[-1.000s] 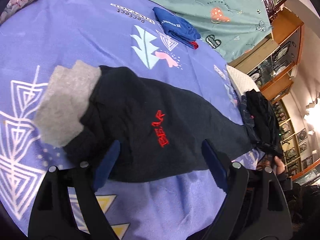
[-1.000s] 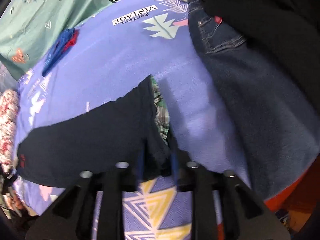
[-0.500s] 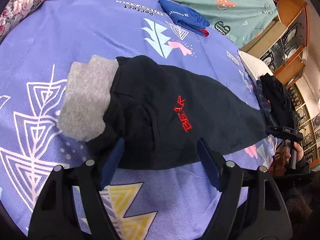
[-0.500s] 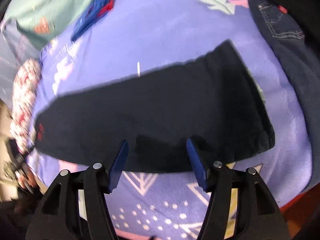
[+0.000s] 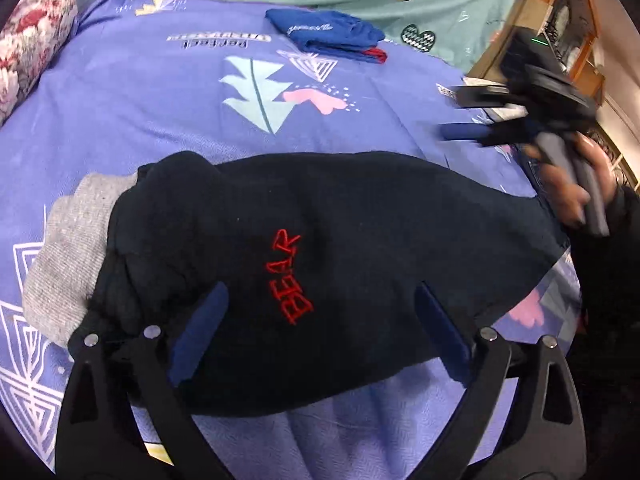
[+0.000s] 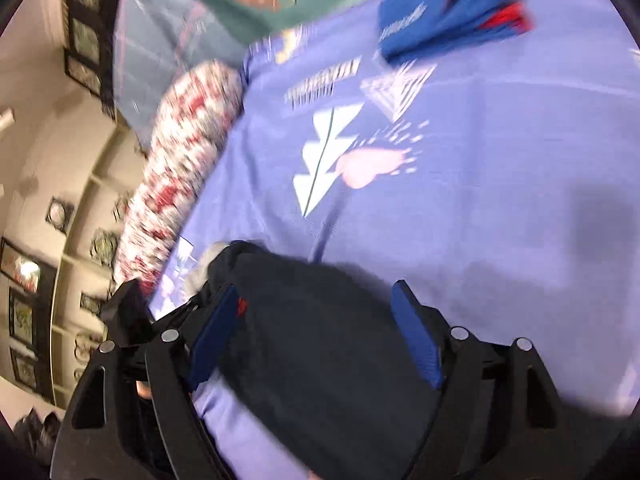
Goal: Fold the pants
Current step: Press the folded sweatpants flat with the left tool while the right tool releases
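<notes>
A purple printed bedsheet (image 5: 160, 128) covers the bed, with a floral pillow (image 5: 32, 40) at the left. The one black pants (image 5: 320, 264) lie folded in the middle, and one blue folded garment (image 5: 328, 34) beyond. Only the right wrist view shows the wall shelves (image 6: 60, 240). The left gripper (image 5: 320, 328) and right gripper (image 6: 316, 332) are both opening above the pants and grasp nothing.

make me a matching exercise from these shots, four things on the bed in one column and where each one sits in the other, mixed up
Things
1. black folded pants with red BEAR lettering
2. folded blue garment with a red edge
3. red and white floral bolster
4. grey knit cuff

Places
A. along the left edge of the purple printed bedsheet
B. sticking out of the left end of the black pants
C. far side of the sheet, by the green cloth
D. nearest, below the left gripper with its open fingers

Pairs: 1-D, 2-C, 3-A, 4-B
</notes>
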Available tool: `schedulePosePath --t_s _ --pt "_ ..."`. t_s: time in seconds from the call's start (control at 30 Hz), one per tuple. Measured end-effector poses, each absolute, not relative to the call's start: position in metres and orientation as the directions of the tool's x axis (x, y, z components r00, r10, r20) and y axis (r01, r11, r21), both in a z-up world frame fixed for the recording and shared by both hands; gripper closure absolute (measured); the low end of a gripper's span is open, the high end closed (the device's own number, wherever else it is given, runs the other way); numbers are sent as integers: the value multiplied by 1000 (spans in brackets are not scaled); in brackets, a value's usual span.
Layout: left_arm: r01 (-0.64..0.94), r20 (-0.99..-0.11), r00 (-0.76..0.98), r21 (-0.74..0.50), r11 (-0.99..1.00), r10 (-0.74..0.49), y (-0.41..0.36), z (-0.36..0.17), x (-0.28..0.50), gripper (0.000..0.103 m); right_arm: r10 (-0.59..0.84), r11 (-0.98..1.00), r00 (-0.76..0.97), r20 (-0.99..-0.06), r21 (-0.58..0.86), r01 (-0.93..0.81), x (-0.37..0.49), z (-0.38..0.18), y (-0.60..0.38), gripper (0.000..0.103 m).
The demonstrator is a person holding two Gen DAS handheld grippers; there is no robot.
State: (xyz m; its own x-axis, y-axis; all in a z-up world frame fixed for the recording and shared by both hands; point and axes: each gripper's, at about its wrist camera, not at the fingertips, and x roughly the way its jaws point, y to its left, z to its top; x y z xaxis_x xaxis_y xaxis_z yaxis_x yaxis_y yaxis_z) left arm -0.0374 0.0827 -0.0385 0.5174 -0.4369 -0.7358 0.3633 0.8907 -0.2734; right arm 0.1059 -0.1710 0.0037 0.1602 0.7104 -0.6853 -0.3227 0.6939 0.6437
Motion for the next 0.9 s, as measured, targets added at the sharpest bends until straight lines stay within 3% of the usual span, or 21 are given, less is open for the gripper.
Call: schedulePosePath --t_s 0.1,0.33,0.5,0.6,0.73,0.8,0.83,0.9 --pt "367 -727 532 -264 892 -434 85 -38 -41 8 688 705 58 -723 648 -289 124 -26 -149 24" --pt "366 -700 513 -345 864 -497 97 -39 -39 7 817 514 -151 -557 821 -247 108 -22 -150 24" --pt "367 -681 513 -376 851 -523 101 -39 -39 7 803 481 -293 -520 854 -197 91 -31 -149 24" --pt "367 -680 514 -376 851 -523 101 -39 -39 7 777 487 -322 -540 841 -236 87 -32 -140 20" --pt "367 -685 512 -371 853 -518 99 -39 -36 7 810 473 -261 -525 849 -237 102 -37 -136 21" --pt "367 -687 513 -367 855 -515 99 -39 -36 7 825 466 -226 -518 850 -246 112 -43 -121 37" --pt "366 -689 513 -365 856 -513 98 -39 -36 7 820 484 -198 -537 836 -260 113 -44 -119 55" --pt "364 -694 513 -358 860 -506 97 -39 -37 7 810 536 -105 -577 800 -269 119 -50 -124 73"
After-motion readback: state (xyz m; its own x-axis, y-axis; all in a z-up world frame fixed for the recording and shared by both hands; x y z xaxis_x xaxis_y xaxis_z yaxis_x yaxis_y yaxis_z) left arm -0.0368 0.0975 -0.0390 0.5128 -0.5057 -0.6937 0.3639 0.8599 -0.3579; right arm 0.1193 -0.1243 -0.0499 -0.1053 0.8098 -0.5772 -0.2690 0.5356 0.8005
